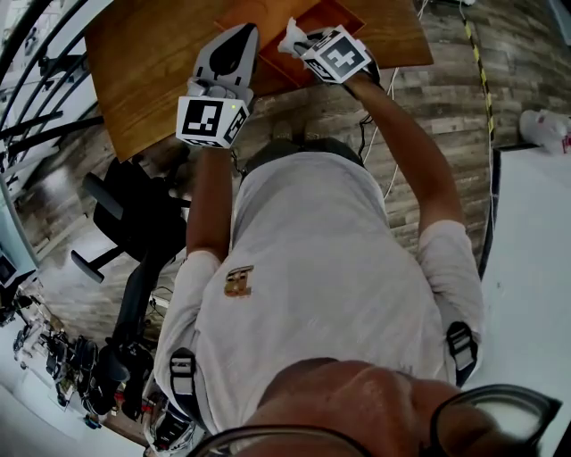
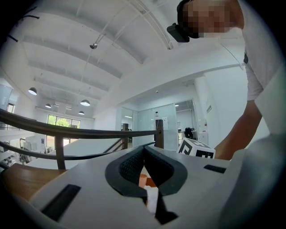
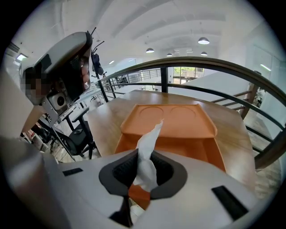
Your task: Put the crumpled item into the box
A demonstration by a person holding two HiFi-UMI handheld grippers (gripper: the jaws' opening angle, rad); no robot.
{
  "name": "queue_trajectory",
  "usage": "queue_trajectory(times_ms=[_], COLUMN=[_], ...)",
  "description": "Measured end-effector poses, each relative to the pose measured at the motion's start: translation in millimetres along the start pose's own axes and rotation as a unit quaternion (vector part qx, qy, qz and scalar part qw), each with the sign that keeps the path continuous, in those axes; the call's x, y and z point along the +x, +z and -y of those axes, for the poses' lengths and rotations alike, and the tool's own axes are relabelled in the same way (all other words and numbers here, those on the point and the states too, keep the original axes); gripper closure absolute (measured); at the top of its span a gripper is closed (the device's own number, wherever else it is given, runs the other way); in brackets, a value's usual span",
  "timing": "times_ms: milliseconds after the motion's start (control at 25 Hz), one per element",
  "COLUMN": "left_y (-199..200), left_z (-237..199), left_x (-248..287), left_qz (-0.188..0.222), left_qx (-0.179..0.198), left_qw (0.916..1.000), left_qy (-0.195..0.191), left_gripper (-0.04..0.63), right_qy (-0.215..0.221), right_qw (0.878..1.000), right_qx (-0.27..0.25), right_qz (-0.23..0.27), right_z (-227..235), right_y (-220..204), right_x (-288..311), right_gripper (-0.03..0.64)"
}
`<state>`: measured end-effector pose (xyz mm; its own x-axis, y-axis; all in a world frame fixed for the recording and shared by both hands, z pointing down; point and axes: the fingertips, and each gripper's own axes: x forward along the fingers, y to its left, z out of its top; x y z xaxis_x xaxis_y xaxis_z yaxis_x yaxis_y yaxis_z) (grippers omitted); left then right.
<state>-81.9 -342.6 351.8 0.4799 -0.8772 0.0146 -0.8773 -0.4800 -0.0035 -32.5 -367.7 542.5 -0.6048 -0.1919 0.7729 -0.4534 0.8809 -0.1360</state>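
An orange box [image 3: 178,120] lies open on the wooden table [image 3: 107,120], its flat lid leaning back behind the tray part. My right gripper [image 3: 145,154] is shut on a white crumpled tissue [image 3: 147,143], which sticks up between the jaws just short of the box's near edge. From the head view, the right gripper [image 1: 301,42] holds the tissue [image 1: 291,36] at the box [image 1: 343,13] near the table's front edge. My left gripper [image 1: 243,36] hovers to the left over the table with its jaws shut and empty. The left gripper [image 2: 144,150] points up toward the ceiling.
A black office chair [image 1: 134,223] stands on the plank floor left of the person. A white surface [image 1: 535,268] fills the right side. A dark railing [image 3: 214,67] runs behind the table. Cables [image 1: 393,170] trail on the floor under the right arm.
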Motion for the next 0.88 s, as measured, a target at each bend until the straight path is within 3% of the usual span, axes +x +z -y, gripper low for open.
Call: queue_trajectory(times_ms=[440, 560, 880], left_y=[-6, -11, -16], left_z=[-10, -13, -18], left_x=[12, 15, 17], left_qz=[0.007, 0.004, 0.001], left_qx=[-0.013, -0.017, -0.021], left_qw=[0.9996, 0.9995, 0.9991], left_qy=[-0.023, -0.027, -0.036], left_gripper=[0.575, 0.575, 0.575], right_qy=[-0.038, -0.036, -0.105], right_qw=[0.997, 0.995, 0.985], right_qx=[-0.026, -0.039, -0.091], right_qz=[-0.057, -0.085, -0.102], right_z=[14, 13, 39], right_y=[-12, -21, -16], right_x=[15, 21, 15], right_gripper=[0.548, 0.508, 0.422])
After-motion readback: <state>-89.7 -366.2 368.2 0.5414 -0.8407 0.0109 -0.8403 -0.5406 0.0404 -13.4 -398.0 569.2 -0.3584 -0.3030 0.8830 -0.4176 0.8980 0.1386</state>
